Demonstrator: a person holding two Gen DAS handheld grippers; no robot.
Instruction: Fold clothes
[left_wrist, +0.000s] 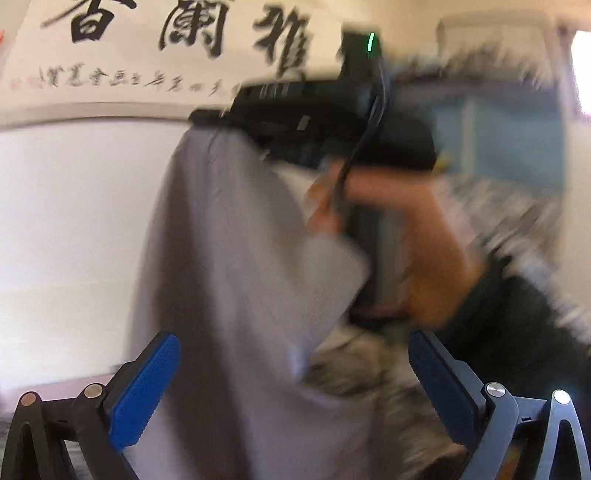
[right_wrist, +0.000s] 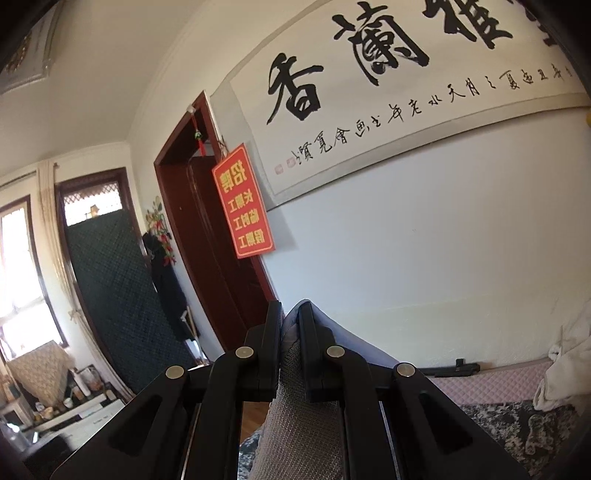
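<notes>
A grey garment (left_wrist: 236, 258) hangs in the air in the left wrist view. My right gripper (left_wrist: 207, 118) holds it up by its top edge. In the right wrist view the right gripper (right_wrist: 290, 325) is shut on a fold of the same grey cloth (right_wrist: 295, 424), raised high and pointed at the wall. My left gripper (left_wrist: 291, 373) is open, its blue pads (left_wrist: 144, 387) either side of the garment's lower part without gripping it. The left view is blurred by motion.
A calligraphy scroll (right_wrist: 406, 85) hangs on the white wall. A red sign (right_wrist: 243, 206) hangs by a dark doorway. A bed with a pink quilted edge (right_wrist: 491, 384), a patterned cover (right_wrist: 517, 424) and white cloth (right_wrist: 569, 369) lies at the right.
</notes>
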